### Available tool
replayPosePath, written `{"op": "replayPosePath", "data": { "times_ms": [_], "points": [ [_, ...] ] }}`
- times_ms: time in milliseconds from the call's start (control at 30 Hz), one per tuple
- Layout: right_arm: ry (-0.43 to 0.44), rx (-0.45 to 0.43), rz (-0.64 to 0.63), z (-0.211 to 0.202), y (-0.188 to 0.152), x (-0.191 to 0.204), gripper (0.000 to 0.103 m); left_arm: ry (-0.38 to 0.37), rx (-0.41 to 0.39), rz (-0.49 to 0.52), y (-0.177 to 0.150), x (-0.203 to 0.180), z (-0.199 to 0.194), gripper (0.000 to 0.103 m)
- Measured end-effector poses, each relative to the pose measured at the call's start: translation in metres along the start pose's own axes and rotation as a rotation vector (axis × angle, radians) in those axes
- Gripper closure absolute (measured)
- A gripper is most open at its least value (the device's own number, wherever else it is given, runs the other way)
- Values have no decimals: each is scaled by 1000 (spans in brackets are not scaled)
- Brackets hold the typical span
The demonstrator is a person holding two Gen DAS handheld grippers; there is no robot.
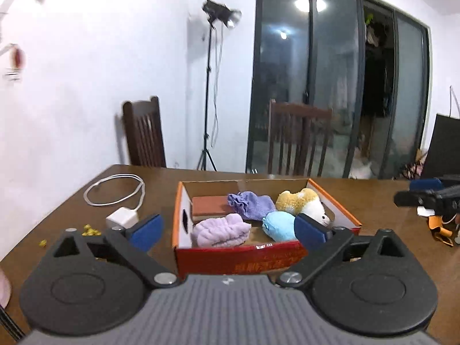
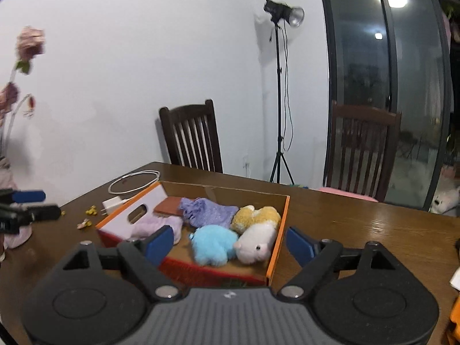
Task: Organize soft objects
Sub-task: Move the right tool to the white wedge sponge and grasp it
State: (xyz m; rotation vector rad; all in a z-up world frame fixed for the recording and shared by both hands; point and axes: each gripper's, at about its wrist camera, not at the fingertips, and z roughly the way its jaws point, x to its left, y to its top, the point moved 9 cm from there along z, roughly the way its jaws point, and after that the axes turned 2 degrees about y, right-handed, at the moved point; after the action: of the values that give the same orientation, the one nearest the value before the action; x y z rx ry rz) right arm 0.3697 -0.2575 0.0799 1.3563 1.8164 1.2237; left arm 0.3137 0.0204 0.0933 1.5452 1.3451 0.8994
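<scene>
Looking down from our two grippers, we see the brown table (image 1: 359,201) and on it the red and orange box (image 1: 238,256), which is open on top. Inside the box, the yellow and white plush (image 1: 302,201) lies at 2 o'clock, and the purple cloth (image 1: 253,204) lies at 12 o'clock, touching a brown flat thing (image 1: 210,205) at 10 o'clock. The lilac fluffy cloth (image 1: 220,230) is at 8 o'clock and the blue plush (image 1: 280,225) at 5 o'clock, just beside the yellow one.

At 9 o'clock from the box, a white charger (image 1: 122,218) with its coiled cable (image 1: 115,189) rests on the table.

Our left gripper (image 1: 228,230) has its fingers released and wide apart, with nothing between them. Our right gripper (image 2: 230,244) is also released, its fingers empty above the near edge of the box.
</scene>
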Motion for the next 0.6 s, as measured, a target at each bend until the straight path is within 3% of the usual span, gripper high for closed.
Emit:
{"op": "replayPosePath", "data": {
  "times_ms": [133, 267, 367, 433, 600],
  "points": [
    [16, -48, -12, -46, -29, 22, 9, 8, -36, -34, -29, -2, -51, 0],
    [54, -92, -51, -84, -74, 53, 5, -25, -22, -68, -72, -10, -87, 0],
    [88, -93, -43, -102, -114, 71, 5, -47, 59, -72, -103, -13, -93, 0],
    [112, -74, -12, -108, -130, 80, 5, -24, 84, -78, -112, -8, -93, 0],
    [102, -60, -29, -107, -138, 90, 5, -30, 67, -106, -108, -4, -92, 0]
  ]
}}
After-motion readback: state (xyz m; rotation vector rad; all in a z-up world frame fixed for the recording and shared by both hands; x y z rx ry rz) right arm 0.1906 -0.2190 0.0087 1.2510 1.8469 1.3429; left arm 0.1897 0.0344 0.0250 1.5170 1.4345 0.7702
